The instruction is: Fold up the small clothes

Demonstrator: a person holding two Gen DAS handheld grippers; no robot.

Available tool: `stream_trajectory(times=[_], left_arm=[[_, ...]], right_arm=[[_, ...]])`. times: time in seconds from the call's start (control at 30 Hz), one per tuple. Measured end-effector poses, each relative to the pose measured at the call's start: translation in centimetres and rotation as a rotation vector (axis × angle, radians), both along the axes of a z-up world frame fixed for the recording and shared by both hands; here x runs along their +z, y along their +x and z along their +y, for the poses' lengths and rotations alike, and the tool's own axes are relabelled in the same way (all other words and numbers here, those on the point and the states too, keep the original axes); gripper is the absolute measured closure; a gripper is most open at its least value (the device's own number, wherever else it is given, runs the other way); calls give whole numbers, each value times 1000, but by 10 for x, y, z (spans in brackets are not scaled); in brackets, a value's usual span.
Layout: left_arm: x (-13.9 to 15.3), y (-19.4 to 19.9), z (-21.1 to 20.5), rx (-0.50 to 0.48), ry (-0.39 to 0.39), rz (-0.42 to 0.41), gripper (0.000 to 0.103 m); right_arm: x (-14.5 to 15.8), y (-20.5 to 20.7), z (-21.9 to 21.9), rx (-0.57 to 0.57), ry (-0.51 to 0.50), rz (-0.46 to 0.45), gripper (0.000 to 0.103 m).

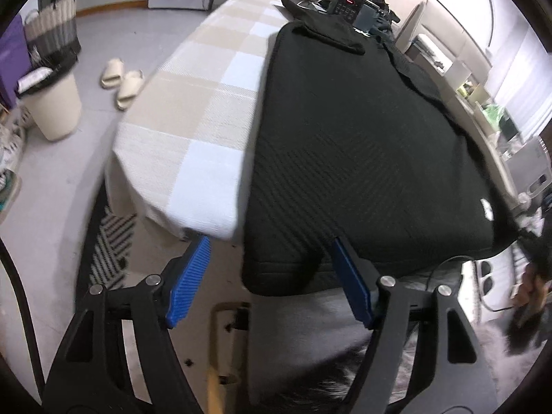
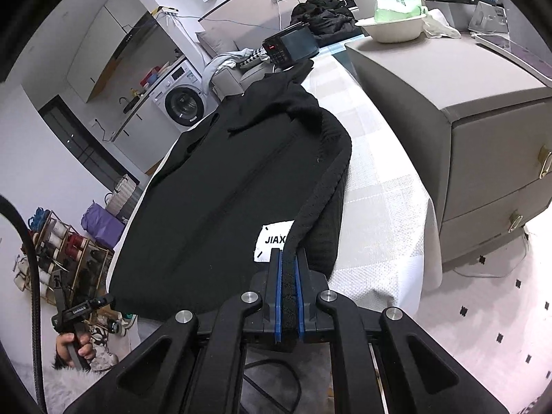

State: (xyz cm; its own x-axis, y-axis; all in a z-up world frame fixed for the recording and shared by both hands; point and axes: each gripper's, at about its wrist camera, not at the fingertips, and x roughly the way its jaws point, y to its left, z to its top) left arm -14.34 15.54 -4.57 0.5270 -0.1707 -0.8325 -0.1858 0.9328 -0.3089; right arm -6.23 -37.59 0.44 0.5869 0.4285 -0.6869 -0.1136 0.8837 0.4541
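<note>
So the black sweater point(image 2: 227, 186) was laid out flat on the checked tablecloth point(image 1: 193, 110), covering most of the right half of the table as the left wrist camera saw it, with one sleeve point(image 1: 324, 24) folded back over the top end. A white label point(image 2: 272, 241) sat near the hem closest to the cameras.

The right gripper point(image 2: 289, 265) had its blue pads pressed together, pinching a raised strip of the sweater's ribbed edge. That edge ran up and away from the jaws along the sweater's right side, lifted off the cloth, while the rest of the garment lay flat to the left of the tool. The label was just beside the left finger, partly hidden by the pinched fabric.

The left gripper point(image 1: 267, 265) was spread wide, nothing gripped. Its right pad point(image 1: 352, 283) sat right at the sweater's near corner, which hung over the table edge between the two fingers, and its left pad point(image 1: 189, 283) was below the tablecloth's overhang, clear of the sweater. Can't tell if the right pad actually touched the knit.

In the right wrist view, a hand point(image 2: 74, 345) could be seen holding the left tool's handle down by the sweater's lower left corner.
</note>
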Motion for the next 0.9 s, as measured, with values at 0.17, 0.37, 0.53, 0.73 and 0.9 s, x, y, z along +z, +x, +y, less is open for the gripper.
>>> stream_trajectory(times=[0.17, 0.37, 0.53, 0.73, 0.9], left_arm=[[-8, 2, 1, -20, -66, 0, 49], [1, 0, -12, -131, -80, -29, 54], [20, -2, -21, -188, -83, -112, 54], [18, 19, -27, -164, -91, -102, 53], [17, 27, -29, -152, -76, -93, 46]], right_arm=[[-2, 0, -2, -7, 2, 9, 96], [-3, 0, -4, -9, -5, 19, 96], [-3, 3, -3, -3, 6, 21, 96], [-14, 5, -5, -4, 11, 61, 90], [-19, 4, -12, -14, 15, 81, 72]])
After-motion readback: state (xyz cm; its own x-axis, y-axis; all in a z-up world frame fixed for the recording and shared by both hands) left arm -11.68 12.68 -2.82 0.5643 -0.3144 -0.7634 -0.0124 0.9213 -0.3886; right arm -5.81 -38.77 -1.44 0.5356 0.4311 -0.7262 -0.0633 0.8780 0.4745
